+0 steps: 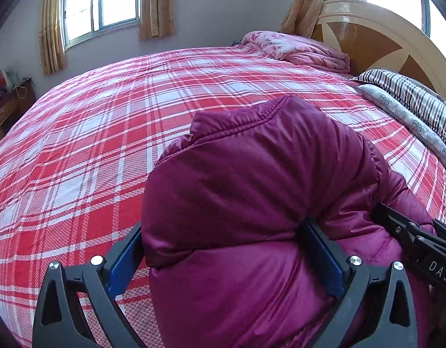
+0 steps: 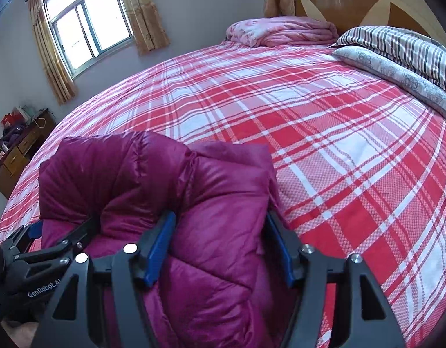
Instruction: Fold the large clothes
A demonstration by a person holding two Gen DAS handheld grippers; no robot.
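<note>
A magenta puffer jacket (image 1: 252, 179) is bunched in a thick fold over the red and white plaid bed (image 1: 92, 145). My left gripper (image 1: 223, 240) is shut on a thick wad of the jacket, its blue pads pressed into both sides. My right gripper (image 2: 220, 240) is shut on another thick part of the same jacket (image 2: 153, 179), with the fabric bulging between its pads. The right gripper shows at the right edge of the left wrist view (image 1: 411, 237), and the left gripper at the lower left of the right wrist view (image 2: 48, 243).
A folded pink quilt (image 2: 281, 32) and a striped quilt (image 2: 397, 49) over a grey patterned one lie by the wooden headboard (image 1: 376, 37). A wooden desk (image 2: 16, 150) with clutter stands left of the bed. Curtained windows (image 2: 86, 26) are behind.
</note>
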